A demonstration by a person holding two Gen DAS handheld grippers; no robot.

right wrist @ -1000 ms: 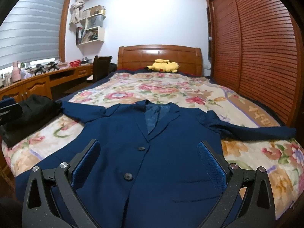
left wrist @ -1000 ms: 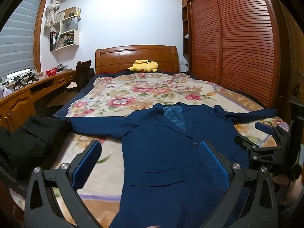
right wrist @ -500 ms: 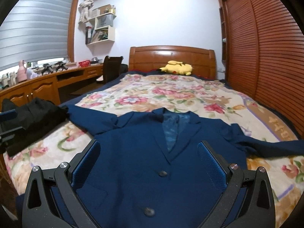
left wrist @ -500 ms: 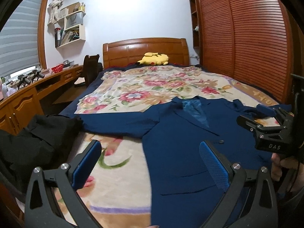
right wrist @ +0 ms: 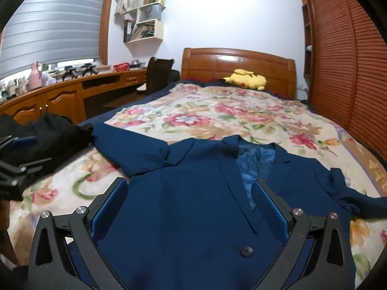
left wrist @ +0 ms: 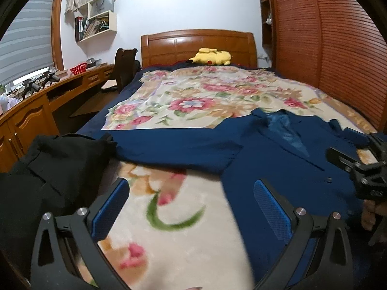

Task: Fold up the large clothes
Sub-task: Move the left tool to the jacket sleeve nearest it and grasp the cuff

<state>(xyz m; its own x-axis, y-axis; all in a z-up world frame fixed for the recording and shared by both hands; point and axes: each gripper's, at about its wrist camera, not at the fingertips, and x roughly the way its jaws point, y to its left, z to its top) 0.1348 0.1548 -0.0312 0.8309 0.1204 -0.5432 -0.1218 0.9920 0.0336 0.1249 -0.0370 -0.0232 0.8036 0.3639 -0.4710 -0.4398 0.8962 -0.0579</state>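
Note:
A navy blue suit jacket lies face up on the floral bedspread, sleeves spread to both sides, collar toward the headboard. In the left wrist view the jacket lies to the right, its sleeve stretched leftward. My left gripper is open and empty, low over the bedspread below that sleeve. My right gripper is open and empty, low over the jacket's chest, above a button. The right gripper also shows at the right edge of the left wrist view.
A pile of black clothing sits at the bed's near left corner, touching the sleeve end. A yellow plush toy lies by the wooden headboard. A wooden desk and chair stand left; a slatted wardrobe runs along the right.
Both grippers moved forward and lower over the bed. The left one swung leftward off the jacket body toward the left sleeve and black pile. Both stayed open.

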